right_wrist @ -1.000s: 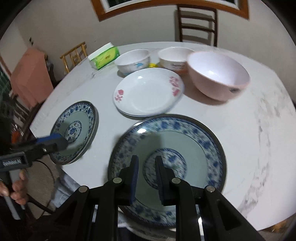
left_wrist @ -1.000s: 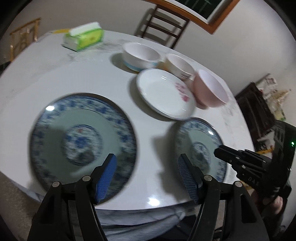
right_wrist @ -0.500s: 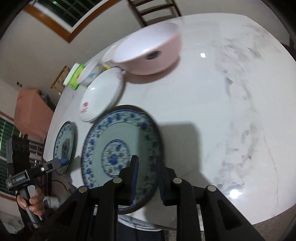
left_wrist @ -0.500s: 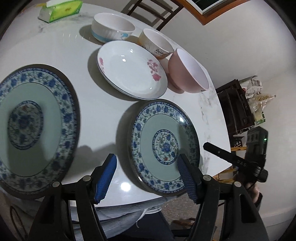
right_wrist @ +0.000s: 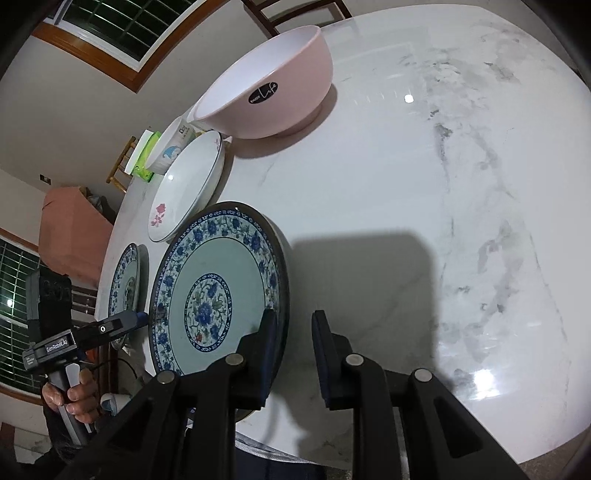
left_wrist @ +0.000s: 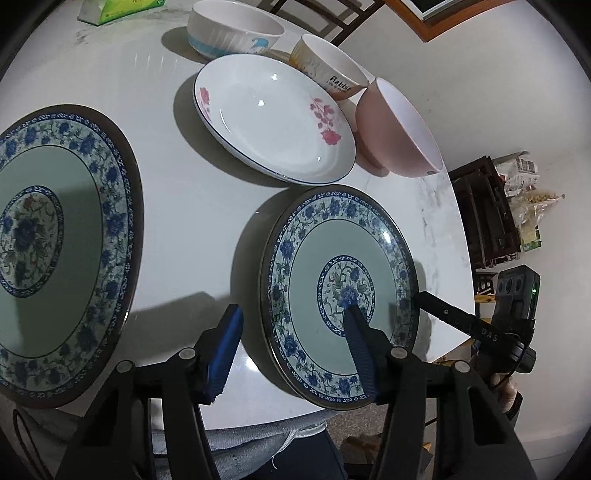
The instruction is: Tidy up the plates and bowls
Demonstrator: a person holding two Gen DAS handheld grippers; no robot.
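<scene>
Two blue-patterned plates lie on the white table: one at the left (left_wrist: 55,254), one near the front edge (left_wrist: 340,295), also in the right wrist view (right_wrist: 218,295). My left gripper (left_wrist: 291,321) is open, its jaws straddling the near left rim of the front plate. My right gripper (right_wrist: 291,325) is open a little, straddling that plate's right rim. Behind are a white floral plate (left_wrist: 273,114), a pink bowl (left_wrist: 399,129), a rabbit-print bowl (left_wrist: 328,70) and a white and blue bowl (left_wrist: 232,33).
A green tissue box (left_wrist: 118,9) sits at the far left of the table. A chair (left_wrist: 325,18) stands behind the table. The right half of the marble table (right_wrist: 461,184) holds no dishes. A dark shelf (left_wrist: 487,214) stands off to the right.
My left gripper swung right from the left plate to the front plate. My right gripper moved to that plate's right edge and opened slightly.
</scene>
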